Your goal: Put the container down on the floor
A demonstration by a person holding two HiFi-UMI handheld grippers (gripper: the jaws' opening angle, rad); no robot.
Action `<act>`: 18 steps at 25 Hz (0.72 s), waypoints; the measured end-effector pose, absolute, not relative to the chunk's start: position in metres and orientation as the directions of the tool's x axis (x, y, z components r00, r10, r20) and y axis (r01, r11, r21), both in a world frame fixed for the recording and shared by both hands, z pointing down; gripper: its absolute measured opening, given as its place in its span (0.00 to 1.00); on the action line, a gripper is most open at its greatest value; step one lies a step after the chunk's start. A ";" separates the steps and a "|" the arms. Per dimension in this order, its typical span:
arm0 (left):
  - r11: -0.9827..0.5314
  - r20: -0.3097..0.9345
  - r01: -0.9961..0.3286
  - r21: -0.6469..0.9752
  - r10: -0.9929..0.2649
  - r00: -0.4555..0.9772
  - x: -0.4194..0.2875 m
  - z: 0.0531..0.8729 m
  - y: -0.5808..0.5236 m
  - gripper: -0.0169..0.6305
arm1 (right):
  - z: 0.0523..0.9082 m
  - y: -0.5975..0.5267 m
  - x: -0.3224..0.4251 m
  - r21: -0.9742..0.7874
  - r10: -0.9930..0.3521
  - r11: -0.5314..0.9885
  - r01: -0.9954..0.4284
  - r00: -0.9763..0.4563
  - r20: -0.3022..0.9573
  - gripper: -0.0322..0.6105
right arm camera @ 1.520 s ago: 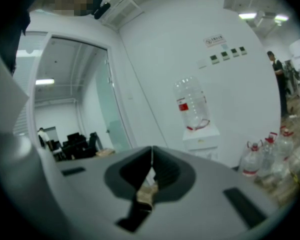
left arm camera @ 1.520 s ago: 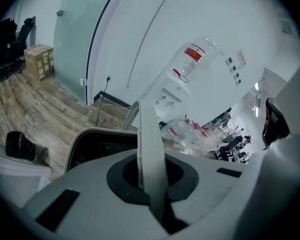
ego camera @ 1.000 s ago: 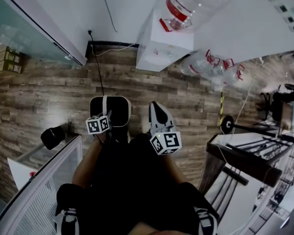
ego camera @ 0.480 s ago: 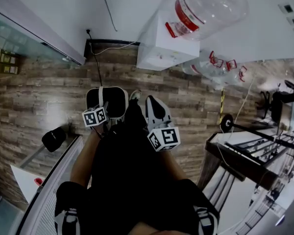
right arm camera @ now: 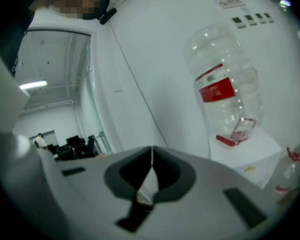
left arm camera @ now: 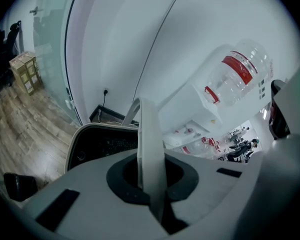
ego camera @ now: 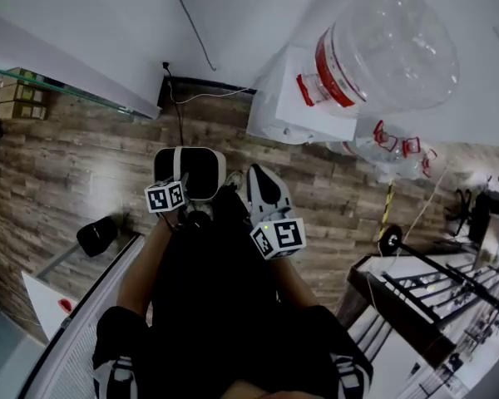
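The container (ego camera: 201, 173) is a black box with a pale rim and a white strap handle (left arm camera: 151, 149). It hangs over the wooden floor (ego camera: 58, 165) in front of the person's legs. My left gripper (ego camera: 181, 191) is shut on that handle, and the strap runs up between its jaws in the left gripper view, with the container (left arm camera: 97, 144) just beyond. Beside it on the right, my right gripper (ego camera: 263, 179) points forward. In the right gripper view the right gripper (right arm camera: 151, 158) has its jaws closed together with nothing between them.
A white water dispenser (ego camera: 287, 98) carrying a big clear bottle (ego camera: 382, 48) stands against the wall ahead. Spare bottles (ego camera: 392, 152) lie to its right. A black object (ego camera: 97, 235) and a glass-edged surface (ego camera: 83, 306) are at the left, a dark rack (ego camera: 416, 293) at the right.
The view has tilted up, so the dispenser bottle looms larger. The left gripper keeps its hold on the container's handle. Both grippers stay close in front of the legs.
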State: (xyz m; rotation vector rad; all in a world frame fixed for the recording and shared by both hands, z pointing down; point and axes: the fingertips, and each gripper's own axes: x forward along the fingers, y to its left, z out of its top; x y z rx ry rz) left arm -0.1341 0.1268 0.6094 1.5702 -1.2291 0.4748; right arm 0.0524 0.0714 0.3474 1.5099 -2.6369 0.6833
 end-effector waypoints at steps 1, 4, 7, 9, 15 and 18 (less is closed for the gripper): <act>0.072 0.788 -0.874 0.481 -0.471 0.396 -0.134 0.611 0.118 0.06 | 0.349 0.063 0.052 -0.365 -0.809 0.441 -0.820 -0.540 0.234 0.10; 0.094 0.781 -0.866 0.491 -0.489 0.389 -0.135 0.617 0.092 0.06 | 0.352 0.040 0.051 -0.373 -0.794 0.462 -0.805 -0.562 0.230 0.10; 0.115 0.783 -0.864 0.491 -0.494 0.379 -0.135 0.625 0.068 0.06 | 0.356 0.023 0.050 -0.376 -0.787 0.464 -0.802 -0.568 0.240 0.10; 0.119 0.784 -0.864 0.489 -0.495 0.375 -0.135 0.629 0.051 0.06 | 0.362 0.014 0.048 -0.386 -0.783 0.459 -0.800 -0.570 0.250 0.10; 0.100 0.781 -0.859 0.503 -0.477 0.402 -0.132 0.650 0.002 0.06 | 0.386 -0.015 0.035 -0.375 -0.773 0.454 -0.808 -0.567 0.285 0.10; 0.084 0.789 -0.861 0.501 -0.453 0.415 -0.134 0.668 -0.020 0.06 | 0.397 -0.035 0.027 -0.349 -0.778 0.457 -0.819 -0.558 0.290 0.10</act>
